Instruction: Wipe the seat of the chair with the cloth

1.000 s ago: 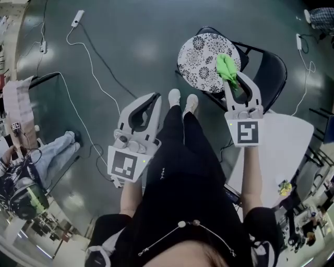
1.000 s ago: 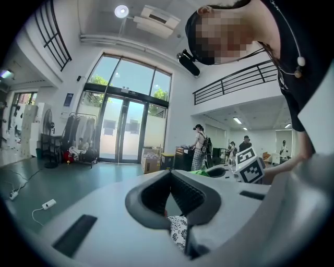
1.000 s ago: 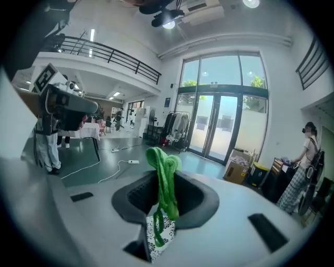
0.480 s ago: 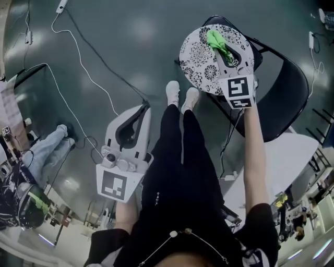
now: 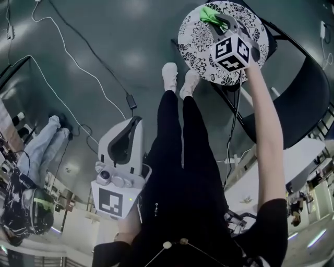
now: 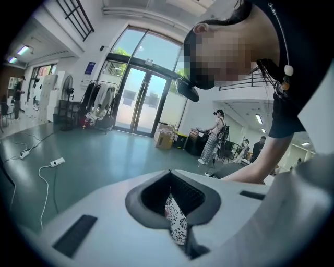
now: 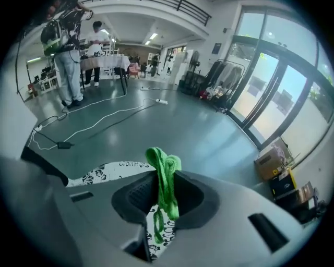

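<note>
Head view: in the last second the right gripper (image 5: 218, 19) has slid from the 3 o'clock side of the seat (image 5: 195, 41) up to its 12 o'clock rim, arm stretched right out. We reckon that's one wipe stroke about done. The cloth (image 5: 210, 12) sits bunched on that far rim, long axis roughly 10-to-4, loose end at 10. The left gripper (image 5: 133, 124) has dropped back toward 7 o'clock, well apart from the chair (image 5: 308, 99).

Left gripper view: jaws clenched together, nothing in them.

Right gripper view: jaws clamped on the cloth (image 7: 165, 180), which is roped up 12-to-6 with its tail dangling over the patterned seat.
</note>
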Motion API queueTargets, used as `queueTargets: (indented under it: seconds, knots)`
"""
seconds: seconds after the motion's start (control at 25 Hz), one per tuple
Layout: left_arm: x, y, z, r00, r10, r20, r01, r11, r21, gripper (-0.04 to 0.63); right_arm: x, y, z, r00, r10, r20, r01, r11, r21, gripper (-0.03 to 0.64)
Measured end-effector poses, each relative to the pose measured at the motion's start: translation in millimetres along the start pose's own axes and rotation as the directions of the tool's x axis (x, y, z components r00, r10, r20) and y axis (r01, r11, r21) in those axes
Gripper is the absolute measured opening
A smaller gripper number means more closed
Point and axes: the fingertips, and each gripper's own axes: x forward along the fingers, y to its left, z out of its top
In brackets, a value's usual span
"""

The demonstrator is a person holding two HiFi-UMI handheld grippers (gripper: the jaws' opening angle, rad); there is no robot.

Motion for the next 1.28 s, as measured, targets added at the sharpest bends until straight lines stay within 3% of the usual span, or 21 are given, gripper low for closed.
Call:
queueTargets:
  seconds: [0.24, 0.48, 0.72, 1.04, 1.28]
  knots:
    - [30, 4, 12, 0.999, -0.024, 0.030, 0.020, 0.995, 0.102, 0.005, 35, 2, -30, 0.997, 0.022, -0.075, -0.030, 0.994, -0.101, 0.083]
    - [55, 13, 26, 0.993, -0.063, 0.103, 0.052, 0.993, 0.102, 0.005, 42, 17, -46, 0.992, 0.072, -0.102, -0.082, 0.992, -0.097, 0.083]
    - [75, 23, 34, 0.987, -0.064, 0.149, 0.048, 0.993, 0.109, 0.005, 30, 64, -66, 0.977, 0.169, -0.131, -0.187, 0.973, -0.136, 0.083]
    - [80, 20, 27, 0.989, -0.068, 0.134, 0.054, 0.993, 0.108, 0.005, -4, 149, -94, 0.943, 0.295, -0.153, -0.320, 0.931, -0.176, 0.083]
    - [80, 14, 24, 0.989, -0.072, 0.130, 0.060, 0.993, 0.099, 0.005, -27, 197, -109, 0.921, 0.361, -0.147, -0.378, 0.919, -0.113, 0.083]
